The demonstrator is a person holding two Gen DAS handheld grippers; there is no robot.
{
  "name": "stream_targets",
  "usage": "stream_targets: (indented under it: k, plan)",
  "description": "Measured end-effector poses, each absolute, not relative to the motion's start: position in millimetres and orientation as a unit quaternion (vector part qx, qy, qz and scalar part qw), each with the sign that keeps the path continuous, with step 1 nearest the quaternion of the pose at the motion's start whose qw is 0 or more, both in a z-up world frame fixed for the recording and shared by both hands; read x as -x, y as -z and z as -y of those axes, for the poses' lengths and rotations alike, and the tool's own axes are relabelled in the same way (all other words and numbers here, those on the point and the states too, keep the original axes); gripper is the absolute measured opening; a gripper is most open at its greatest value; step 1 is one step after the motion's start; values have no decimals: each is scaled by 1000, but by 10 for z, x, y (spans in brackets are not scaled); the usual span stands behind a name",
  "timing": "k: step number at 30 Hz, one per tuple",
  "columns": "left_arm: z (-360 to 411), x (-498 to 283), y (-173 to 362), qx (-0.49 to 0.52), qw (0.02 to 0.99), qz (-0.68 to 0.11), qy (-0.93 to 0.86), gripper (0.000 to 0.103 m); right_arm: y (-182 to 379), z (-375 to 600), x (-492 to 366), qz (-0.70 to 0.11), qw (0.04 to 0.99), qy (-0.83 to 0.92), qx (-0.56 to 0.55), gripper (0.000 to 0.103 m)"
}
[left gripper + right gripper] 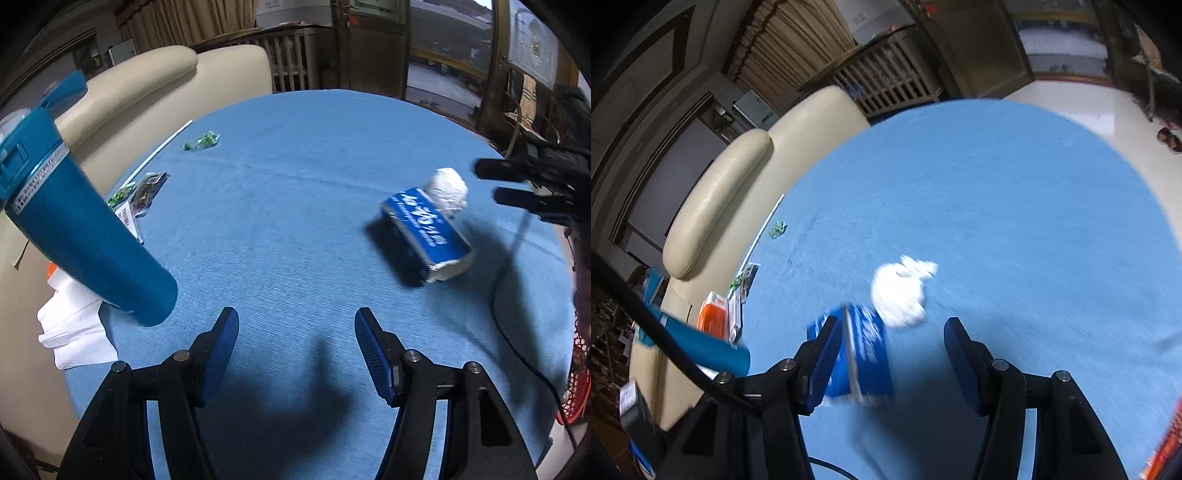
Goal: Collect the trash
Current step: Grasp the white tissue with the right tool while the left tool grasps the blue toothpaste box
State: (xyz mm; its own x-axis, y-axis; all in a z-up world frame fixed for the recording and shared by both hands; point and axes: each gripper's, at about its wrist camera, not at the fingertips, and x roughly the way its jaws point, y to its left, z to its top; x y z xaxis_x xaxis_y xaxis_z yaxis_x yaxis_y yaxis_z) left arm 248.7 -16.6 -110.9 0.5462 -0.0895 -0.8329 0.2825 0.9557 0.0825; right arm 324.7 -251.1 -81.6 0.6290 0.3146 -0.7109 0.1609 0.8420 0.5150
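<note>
White paper wad (900, 293) just beyond spread right claw (890, 360).

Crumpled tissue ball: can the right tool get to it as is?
Probably yes. The right tool is open and the tissue ball lies just ahead, uncovered; only the blue tissue pack crowds its left finger.

counted on blue table (295, 122): 1 blue tissue pack (428, 236) | 1 crumpled white paper ball (448, 190) | 2 green wrappers (202, 141) (120, 195) | 1 dark printed packet (149, 188) | 1 teal bottle (77, 218) | 1 white straw (162, 146) | 2 grippers seen (297, 334) (890, 349)
</note>
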Motion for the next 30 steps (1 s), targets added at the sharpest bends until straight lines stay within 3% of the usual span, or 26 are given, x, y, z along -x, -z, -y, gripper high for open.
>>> stream_targets:
  k: [4,6,8,20,30]
  plan:
    - [161,-2615,1118,-99,872,-467,109,66,1015,2381,-3695,-450,854,-30,-258,58]
    - [203,-2675,1094,-94,871,-467,120,66,1187,2324,-3878,-478,845,-12,-241,37]
    - [290,-2744,1065,-84,867,-470,144,70,1247,2351,-3901,-477,841,-14,-255,32]
    - [1134,-3053,1107,-60,843,-498,194,73,772,2909,-2802,-380,900,3,-213,31]
    - [1335,-3242,1306,-41,832,-532,153,74,826,3064,-2222,-361,906,11,-222,31]
